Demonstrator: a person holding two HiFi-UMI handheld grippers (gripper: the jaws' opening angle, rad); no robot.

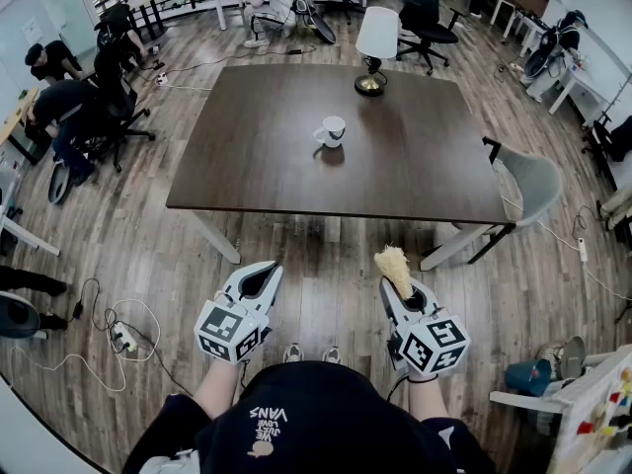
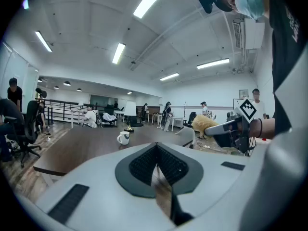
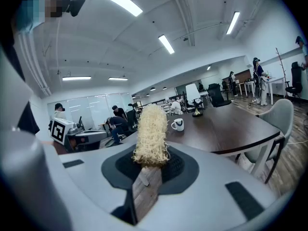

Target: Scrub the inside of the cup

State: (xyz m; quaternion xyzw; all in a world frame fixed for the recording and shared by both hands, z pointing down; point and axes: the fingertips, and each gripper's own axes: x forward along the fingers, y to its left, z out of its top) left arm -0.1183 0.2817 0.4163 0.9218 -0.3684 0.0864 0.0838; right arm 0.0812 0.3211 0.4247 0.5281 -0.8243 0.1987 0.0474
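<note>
1. Head view: A white cup [image 1: 332, 131] stands upright near the middle of a dark brown table [image 1: 257, 166], handle towards the left. A lamp [image 1: 375, 42] with a white shade stands beyond it at the far edge. Both grippers hang over the wooden floor [image 1: 326, 294] on the near side of the table, well apart from the cup. The left gripper [image 1: 267, 270] has its jaws drawn together with nothing in them. The right gripper [image 1: 403, 292] clamps a pale yellow fibrous scrubber [image 1: 393, 265], which sticks out past the jaw tips. A grey chair [image 1: 531, 181] sits at the table's right corner.

2. Left gripper view: The left gripper [image 2: 156, 163] is clenched, its ribbed pads meeting along one seam and gripping nothing. The cup [image 2: 123, 137] is seen past the jaw tips on the table top, small and far off. At the right, the right gripper [image 2: 216, 129] is seen side-on with the scrubber [image 2: 203, 123] projecting from its tip.

3. Right gripper view: The right gripper [image 3: 150, 170] is closed tight on the base of the scrubber [image 3: 151, 131], whose shaggy strands rise straight up from between the pads. The cup [image 3: 177, 124] stands on the table just to the right of the scrubber's top, distant from it. The left gripper [image 3: 89, 137] appears at the left edge.
</note>
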